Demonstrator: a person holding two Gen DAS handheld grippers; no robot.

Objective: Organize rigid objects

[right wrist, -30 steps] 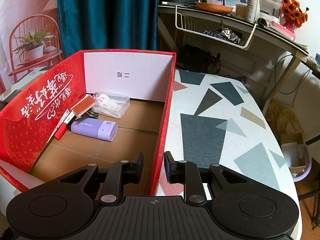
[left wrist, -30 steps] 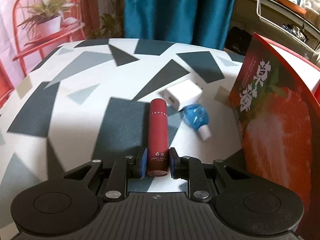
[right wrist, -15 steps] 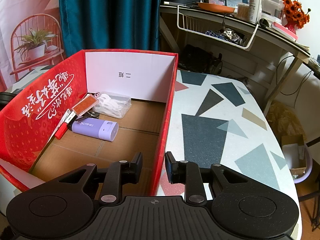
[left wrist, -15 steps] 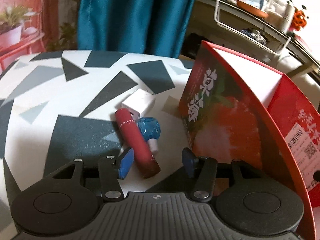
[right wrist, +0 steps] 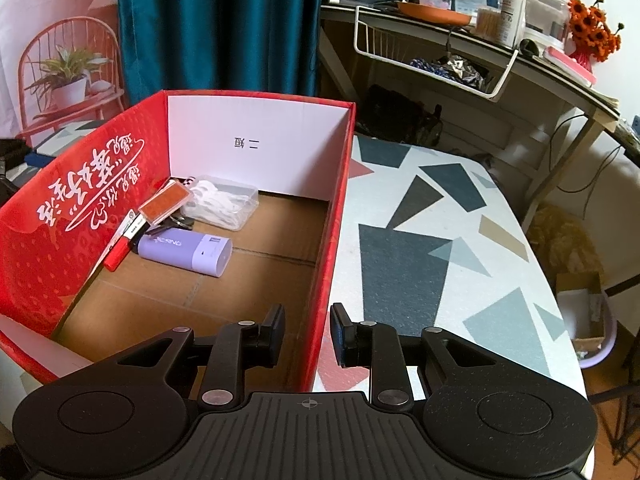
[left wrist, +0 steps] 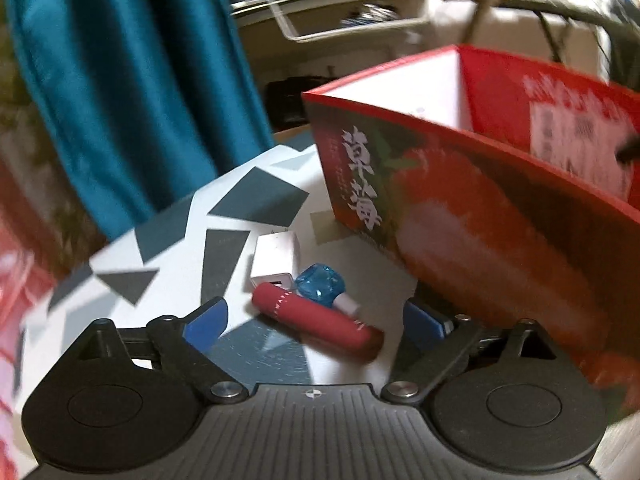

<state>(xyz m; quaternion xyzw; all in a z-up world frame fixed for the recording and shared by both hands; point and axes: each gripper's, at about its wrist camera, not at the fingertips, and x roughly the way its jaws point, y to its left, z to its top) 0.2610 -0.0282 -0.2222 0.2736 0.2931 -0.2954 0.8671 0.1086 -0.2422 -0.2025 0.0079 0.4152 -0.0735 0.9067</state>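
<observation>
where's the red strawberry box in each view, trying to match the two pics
Left wrist: the red strawberry box fills the right side, seen from outside, standing on the patterned table right of the red tube and the open left gripper.
Right wrist: the same box fills the left and centre, seen from above with its inside showing; the right gripper straddles its right wall.
Shared landmark: the teal curtain behind the table.

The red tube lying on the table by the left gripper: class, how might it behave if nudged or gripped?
The red tube looks cylindrical and lies on its side, so it would probably roll. It appears rigid and smooth, so the open left gripper might slip on it.
</observation>
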